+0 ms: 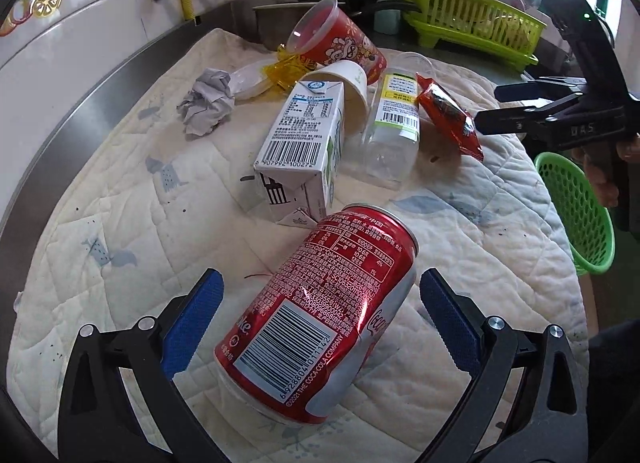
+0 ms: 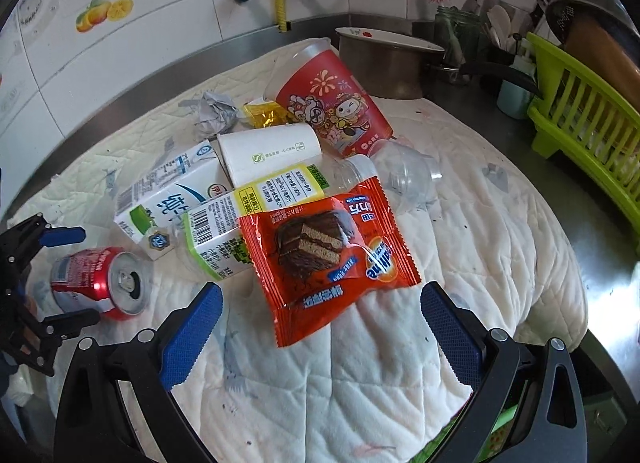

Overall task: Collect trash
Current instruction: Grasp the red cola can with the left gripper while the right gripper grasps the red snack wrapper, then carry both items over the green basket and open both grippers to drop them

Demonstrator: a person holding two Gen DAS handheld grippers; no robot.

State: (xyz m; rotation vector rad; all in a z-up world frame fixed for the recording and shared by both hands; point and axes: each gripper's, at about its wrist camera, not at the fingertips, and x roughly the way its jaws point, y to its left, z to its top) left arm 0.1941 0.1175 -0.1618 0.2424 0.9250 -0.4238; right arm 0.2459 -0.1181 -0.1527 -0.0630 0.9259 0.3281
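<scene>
A dented red cola can [image 1: 320,315] lies on its side on the quilted cloth [image 1: 120,191], between the open jaws of my left gripper [image 1: 320,295], untouched. The can also shows in the right wrist view [image 2: 96,283]. My right gripper [image 2: 322,299] is open just in front of an orange snack wrapper [image 2: 328,251], which leans on a clear plastic bottle [image 2: 256,207]. A milk carton [image 1: 300,151], white paper cup [image 2: 268,155], big red cup [image 2: 336,103], crumpled paper [image 1: 208,101] and yellow wrapper [image 2: 264,113] lie in a heap behind.
A green mesh basket [image 1: 576,215] sits off the cloth's right edge. A lime dish rack [image 2: 588,123], a metal pot [image 2: 384,63] and knives stand at the back right. Tiled wall with taps runs behind the steel counter [image 2: 616,255].
</scene>
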